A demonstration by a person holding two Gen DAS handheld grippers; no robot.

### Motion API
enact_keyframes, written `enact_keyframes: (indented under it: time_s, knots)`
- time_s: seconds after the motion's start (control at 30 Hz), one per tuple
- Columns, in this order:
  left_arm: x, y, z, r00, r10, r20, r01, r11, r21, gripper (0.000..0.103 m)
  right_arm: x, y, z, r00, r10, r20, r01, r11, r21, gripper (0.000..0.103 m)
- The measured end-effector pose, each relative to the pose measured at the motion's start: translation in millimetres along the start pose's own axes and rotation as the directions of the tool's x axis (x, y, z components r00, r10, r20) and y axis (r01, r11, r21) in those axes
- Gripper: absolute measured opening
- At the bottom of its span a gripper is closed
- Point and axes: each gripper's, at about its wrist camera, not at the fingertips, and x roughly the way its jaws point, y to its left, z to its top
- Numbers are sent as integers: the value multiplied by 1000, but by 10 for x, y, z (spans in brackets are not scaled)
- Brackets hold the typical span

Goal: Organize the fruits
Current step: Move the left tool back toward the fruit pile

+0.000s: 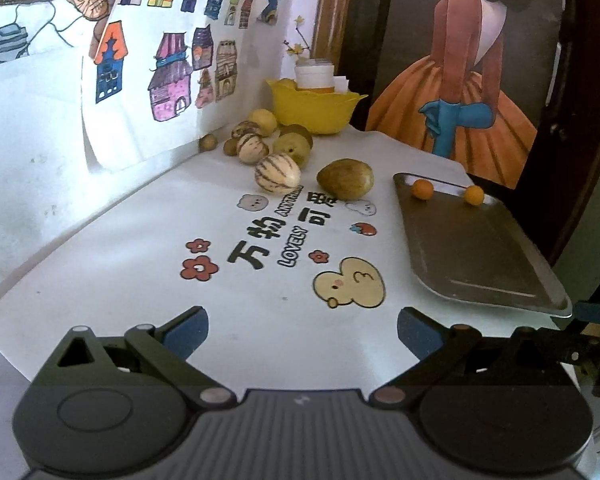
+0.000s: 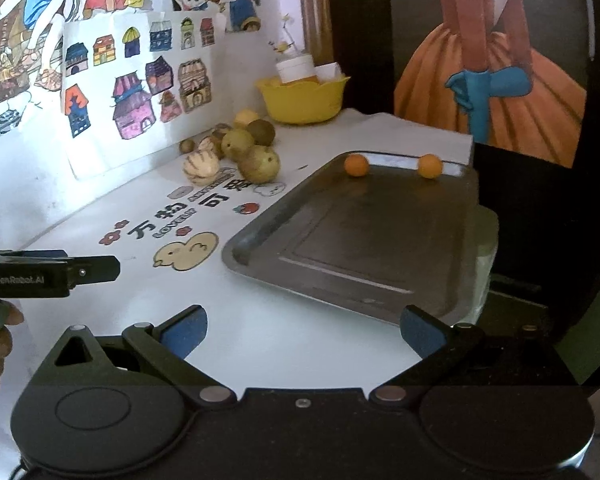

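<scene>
Left hand-held gripper (image 1: pixel 302 334) hovers low over the desk (image 1: pixel 140 280), jaws spread wide, nothing between them. Right hand-held gripper (image 2: pixel 303 332) likewise released and empty. Fruit pile (image 1: pixel 268 148) sits far ahead of the left gripper, near the yellow bowl (image 1: pixel 314 110). Metal tray (image 2: pixel 360 236) lies just ahead of the right gripper; two small orange fruits (image 2: pixel 356 165) rest at its far rim.
</scene>
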Motion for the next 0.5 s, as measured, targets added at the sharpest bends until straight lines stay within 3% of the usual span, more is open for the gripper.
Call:
enact_keyframes:
  time_s: [0.5]
  knots:
    - [198, 196, 189, 1000, 28, -11, -28, 999, -43, 103, 147, 161, 213, 995, 96, 1, -95, 984, -152, 102]
